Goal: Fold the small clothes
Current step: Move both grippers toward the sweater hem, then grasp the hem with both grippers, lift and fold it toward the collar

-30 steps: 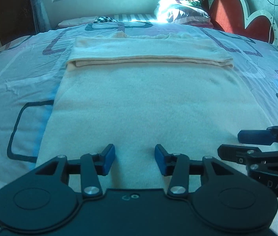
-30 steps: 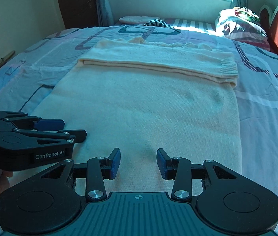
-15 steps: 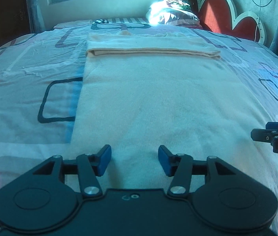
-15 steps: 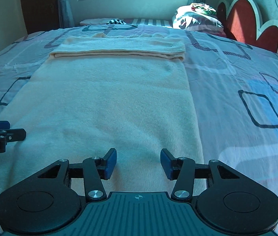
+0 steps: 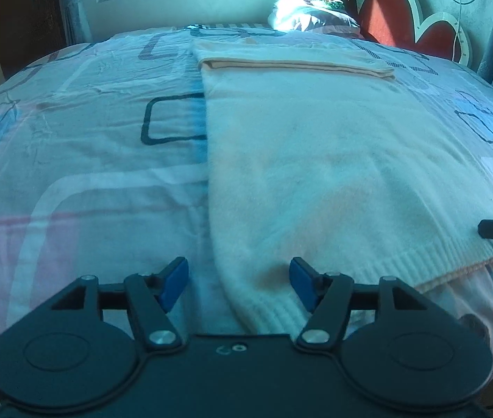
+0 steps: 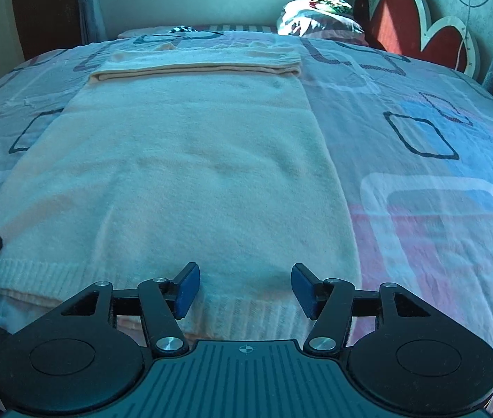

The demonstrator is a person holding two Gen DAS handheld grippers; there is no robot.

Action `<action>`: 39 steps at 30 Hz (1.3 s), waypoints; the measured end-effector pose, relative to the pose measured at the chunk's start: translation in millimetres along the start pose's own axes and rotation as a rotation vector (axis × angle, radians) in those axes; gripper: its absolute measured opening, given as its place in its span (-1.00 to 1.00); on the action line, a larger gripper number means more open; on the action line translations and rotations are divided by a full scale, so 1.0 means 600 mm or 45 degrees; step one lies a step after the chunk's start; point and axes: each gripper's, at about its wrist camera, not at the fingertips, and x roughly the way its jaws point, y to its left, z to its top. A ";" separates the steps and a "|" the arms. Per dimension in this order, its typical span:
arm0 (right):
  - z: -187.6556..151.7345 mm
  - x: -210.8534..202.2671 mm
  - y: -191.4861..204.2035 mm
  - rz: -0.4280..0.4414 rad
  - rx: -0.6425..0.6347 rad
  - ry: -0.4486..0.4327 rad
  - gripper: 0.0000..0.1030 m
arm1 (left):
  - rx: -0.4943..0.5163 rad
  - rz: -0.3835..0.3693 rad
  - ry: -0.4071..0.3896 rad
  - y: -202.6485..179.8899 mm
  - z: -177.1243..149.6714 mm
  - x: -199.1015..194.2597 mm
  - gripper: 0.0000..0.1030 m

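Cream knitted sweater point(image 5: 333, 174) on patterned bedsheet point(image 5: 89, 146): far end folded over, ribbed hem unfolded. Left gripper point(image 5: 238, 287) and right gripper point(image 6: 244, 291) jaws opening over hem corners, gripping nothing.

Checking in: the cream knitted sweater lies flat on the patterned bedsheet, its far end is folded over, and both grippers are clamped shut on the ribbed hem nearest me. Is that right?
Not quite. The cream knitted sweater does lie flat on the patterned bedsheet with its far end folded over, but neither gripper is clamped. The left gripper and right gripper are opening above the ribbed hem, as both wrist views show.
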 end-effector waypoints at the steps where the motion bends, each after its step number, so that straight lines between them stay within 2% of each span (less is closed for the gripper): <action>1: -0.004 -0.005 -0.007 -0.021 0.012 -0.005 0.16 | -0.012 -0.001 0.001 0.006 -0.006 -0.002 0.27; 3: -0.010 -0.012 -0.021 -0.058 0.042 -0.010 0.24 | -0.026 -0.023 0.003 0.014 -0.012 -0.005 0.28; 8: -0.018 -0.020 -0.051 -0.110 0.102 0.004 0.25 | -0.062 -0.118 0.024 0.019 -0.015 -0.006 0.23; 13: -0.021 -0.011 -0.065 -0.046 0.181 0.051 0.25 | -0.091 -0.181 0.048 0.018 -0.009 0.003 0.22; 14: -0.021 -0.008 -0.064 -0.037 0.189 0.059 0.25 | -0.092 -0.205 0.056 0.017 -0.006 0.006 0.18; 16: -0.020 -0.007 -0.064 -0.025 0.202 0.062 0.24 | -0.093 -0.238 0.061 0.018 -0.003 0.010 -0.04; 17: -0.019 -0.006 -0.065 -0.008 0.212 0.070 0.14 | -0.100 -0.253 0.065 0.020 0.000 0.013 -0.18; 18: -0.017 -0.006 -0.067 0.019 0.222 0.072 -0.08 | -0.109 -0.262 0.068 0.021 0.003 0.016 -0.37; 20: -0.012 -0.008 -0.066 0.040 0.221 0.075 -0.31 | -0.139 -0.289 0.083 0.027 0.009 0.021 -0.73; 22: -0.003 -0.005 -0.066 0.069 0.214 0.088 -0.49 | -0.163 -0.309 0.087 0.030 0.017 0.024 -0.83; 23: 0.001 -0.005 -0.066 0.084 0.209 0.095 -0.65 | -0.165 -0.317 0.083 0.030 0.020 0.024 -0.85; 24: 0.006 -0.005 -0.066 0.099 0.202 0.097 -0.76 | -0.168 -0.325 0.068 0.030 0.026 0.023 -0.85; 31: 0.068 -0.027 -0.067 0.137 0.165 -0.040 -0.80 | -0.170 -0.338 -0.103 0.029 0.090 -0.004 -0.89; 35: 0.131 -0.024 -0.078 0.160 0.182 -0.143 -0.80 | -0.166 -0.325 -0.213 0.028 0.148 -0.005 -0.89; 39: 0.205 0.003 -0.091 0.167 0.191 -0.218 -0.81 | -0.165 -0.306 -0.281 0.029 0.212 0.022 -0.91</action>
